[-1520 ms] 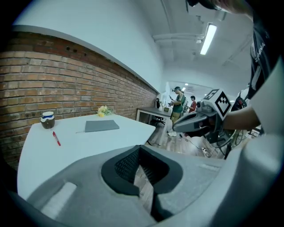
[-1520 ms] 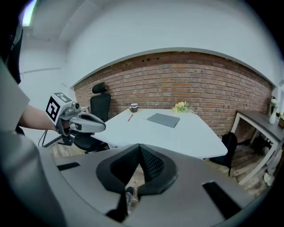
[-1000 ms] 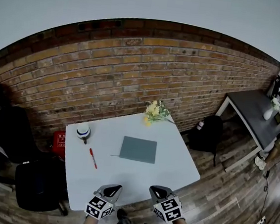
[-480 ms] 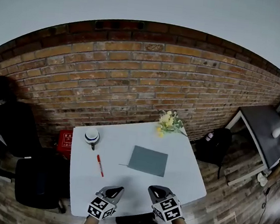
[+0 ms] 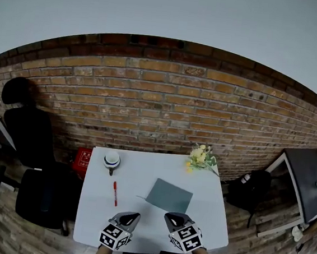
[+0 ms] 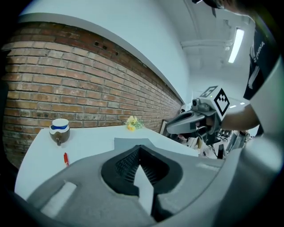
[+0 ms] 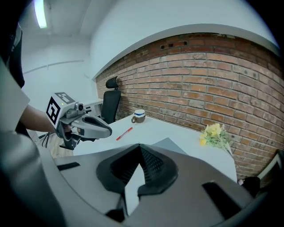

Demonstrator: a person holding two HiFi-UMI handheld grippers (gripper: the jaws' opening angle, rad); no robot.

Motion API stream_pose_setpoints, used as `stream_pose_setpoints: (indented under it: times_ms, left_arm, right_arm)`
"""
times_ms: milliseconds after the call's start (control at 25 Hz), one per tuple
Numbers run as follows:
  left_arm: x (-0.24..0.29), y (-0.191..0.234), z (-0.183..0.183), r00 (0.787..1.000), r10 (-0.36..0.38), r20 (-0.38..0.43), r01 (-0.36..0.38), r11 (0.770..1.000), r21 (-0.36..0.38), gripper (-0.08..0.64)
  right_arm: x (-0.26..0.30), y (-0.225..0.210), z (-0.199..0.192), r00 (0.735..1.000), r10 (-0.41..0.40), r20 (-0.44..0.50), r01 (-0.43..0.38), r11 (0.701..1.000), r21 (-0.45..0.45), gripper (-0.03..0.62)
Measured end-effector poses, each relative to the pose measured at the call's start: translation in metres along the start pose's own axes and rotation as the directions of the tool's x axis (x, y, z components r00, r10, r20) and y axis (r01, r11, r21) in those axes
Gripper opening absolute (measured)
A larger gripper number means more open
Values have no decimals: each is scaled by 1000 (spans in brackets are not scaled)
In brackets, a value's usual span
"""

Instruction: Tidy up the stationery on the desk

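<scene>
Both sets of jaws were closed down tip to tip and carried nothing: the left gripper [image 6: 140,147] showed its ribbed black pads meeting at a point with only bare tabletop below, and the right gripper [image 7: 140,147] matched it exactly. Both hung side by side over the near edge of the white desk [image 5: 208,216], well short of anything to tidy. Out ahead, the red pen [image 5: 115,193] lay flat on the left half of the desk, apart from everything else. It looked light, stiff and slim, probably quick to roll, so a pinch across the middle of the barrel seemed the safe hold. Right of it lay the grey notebook [image 5: 168,196], thin and flush to the surface. That one would likely be awkward to grasp from above and better taken by an edge or corner. Further back stood a mug [image 5: 111,160] with a blue band, near the far left corner, and a bunch of yellow flowers [image 5: 201,156] at the far right. The count: one pen, one notebook, one mug, one bunch of flowers, two empty grippers.
</scene>
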State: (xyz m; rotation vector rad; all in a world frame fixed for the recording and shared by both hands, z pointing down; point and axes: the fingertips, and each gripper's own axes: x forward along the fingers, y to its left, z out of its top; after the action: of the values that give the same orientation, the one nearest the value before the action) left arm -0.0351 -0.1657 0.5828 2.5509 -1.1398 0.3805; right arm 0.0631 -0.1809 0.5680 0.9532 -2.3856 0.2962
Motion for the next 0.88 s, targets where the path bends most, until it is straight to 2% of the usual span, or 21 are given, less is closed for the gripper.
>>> stream_pose_setpoints:
  times_ms: [400,880]
  left_arm:
    - [21,-7,18,1000,26,9,-26,999,24,6]
    - [19,-5,17,999,36,-1,-36,999,29,6]
  right_arm:
    - [0,-30,6,999,20,25,-20,1000,-22,9]
    - [-1,-30,8,999,19,46,-19,1000,-8,9]
